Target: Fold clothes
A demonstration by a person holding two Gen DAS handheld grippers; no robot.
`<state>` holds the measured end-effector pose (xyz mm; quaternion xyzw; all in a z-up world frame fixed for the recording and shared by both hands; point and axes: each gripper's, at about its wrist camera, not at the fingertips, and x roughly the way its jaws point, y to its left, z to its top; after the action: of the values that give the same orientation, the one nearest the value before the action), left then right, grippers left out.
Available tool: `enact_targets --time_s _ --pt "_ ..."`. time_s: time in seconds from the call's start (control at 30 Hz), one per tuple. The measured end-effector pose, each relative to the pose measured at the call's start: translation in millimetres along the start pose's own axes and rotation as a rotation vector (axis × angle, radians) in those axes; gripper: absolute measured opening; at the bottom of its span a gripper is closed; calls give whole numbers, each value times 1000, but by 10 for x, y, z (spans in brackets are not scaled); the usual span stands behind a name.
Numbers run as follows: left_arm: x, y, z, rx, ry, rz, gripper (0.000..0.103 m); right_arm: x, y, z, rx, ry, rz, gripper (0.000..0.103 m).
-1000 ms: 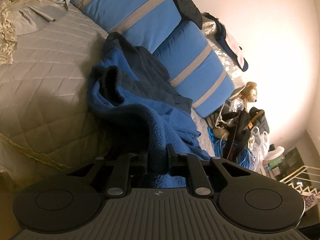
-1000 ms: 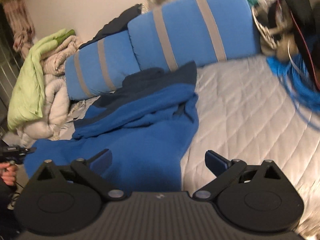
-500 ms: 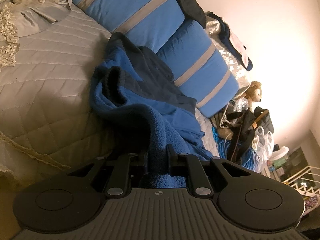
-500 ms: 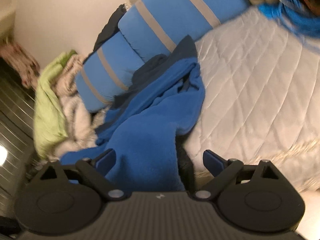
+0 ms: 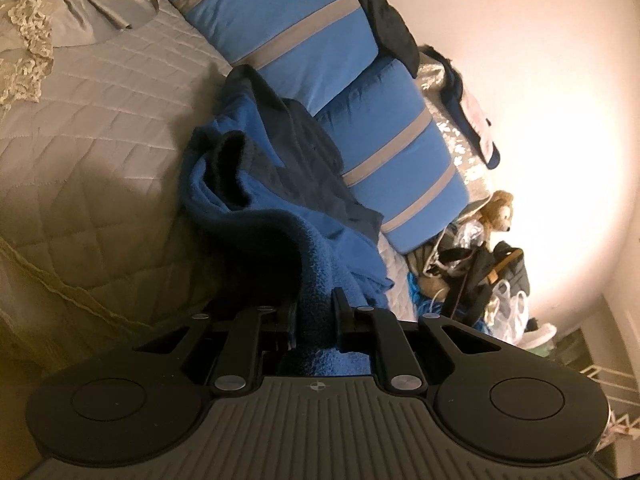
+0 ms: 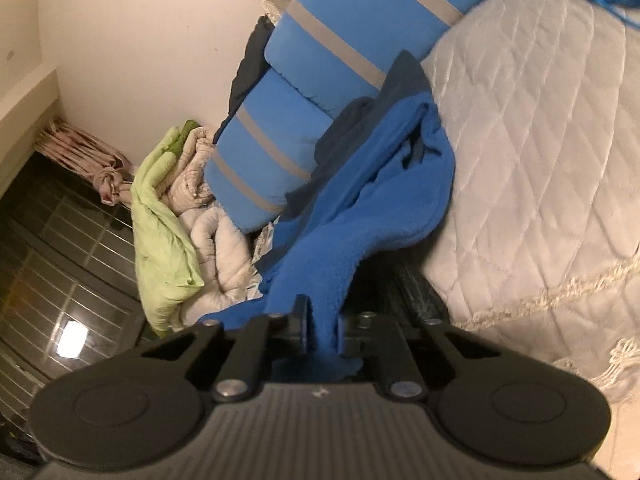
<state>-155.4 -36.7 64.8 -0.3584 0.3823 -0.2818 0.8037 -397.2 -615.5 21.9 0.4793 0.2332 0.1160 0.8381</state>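
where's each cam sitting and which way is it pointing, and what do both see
Left wrist: sits on the left gripper, looks along its fingers across the quilted bed toward the striped pillows and a teddy bear; only the gripper's own body shows, shut on the blue fleece garment.
Right wrist: sits on the right gripper, faces the same pillows and a green and beige bedding pile; only the gripper shows, also shut on the fleece.
Shared: garment, pillows, bed.
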Motion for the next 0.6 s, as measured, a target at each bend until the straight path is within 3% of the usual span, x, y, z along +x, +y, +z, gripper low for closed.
enact_targets --time_s 0.33,0.6 --pt "-100 -140 -28 0 -62 -38 14 -51 590 177 -86 -49 -59 10" --pt "-113 -225 -17 0 -71 -21 14 23 754 276 -90 -55 -116 10"
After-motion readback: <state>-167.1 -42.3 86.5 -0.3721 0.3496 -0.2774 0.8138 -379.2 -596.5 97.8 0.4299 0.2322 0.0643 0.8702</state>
